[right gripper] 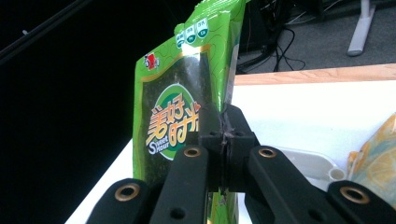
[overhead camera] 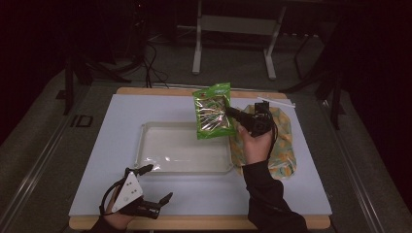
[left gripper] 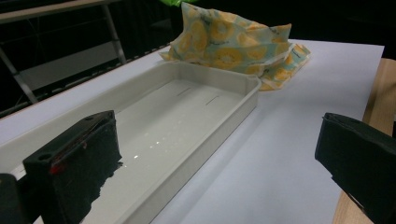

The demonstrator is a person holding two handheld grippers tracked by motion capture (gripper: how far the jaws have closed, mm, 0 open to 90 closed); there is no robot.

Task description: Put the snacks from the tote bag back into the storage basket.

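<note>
The desk [overhead camera: 301, 194] is a wooden top covered by a pale sheet, set against a dark room with metal stand legs at twelve o'clock. Near the desk's middle sits a shallow white tray [overhead camera: 145, 145], wide and rectangular, its glossy floor bare; in the left gripper view the tray [left gripper: 233, 100] runs away from the camera toward the far corner. At about three o'clock of the tray, touching or just beside its right edge, lies a crumpled yellow-and-teal patterned bag [overhead camera: 284, 145], printed with round fruit slices; the same bag [left gripper: 233, 46] heaps up behind the tray's far end in the left gripper view.

Above the tray's upper right corner, at roughly one o'clock from its centre, a green snack packet [overhead camera: 212, 110] hangs upright in the air, clear of the desk. The right gripper [overhead camera: 228, 112] pinches it by its right edge, jaws pressed together on the foil; in the right gripper view the packet [right gripper: 177, 102] stands tall with its printed face toward the left, and the right gripper [right gripper: 225, 133] clamps its side seam. The right hand [overhead camera: 256, 143] holds that gripper from below.

At seven o'clock of the tray, near the desk's front edge, the left gripper [overhead camera: 158, 183] rests low with its jaws spread wide apart, holding nothing.

A thin white stick [overhead camera: 276, 102] lies at the far right, beyond the patterned bag.
</note>
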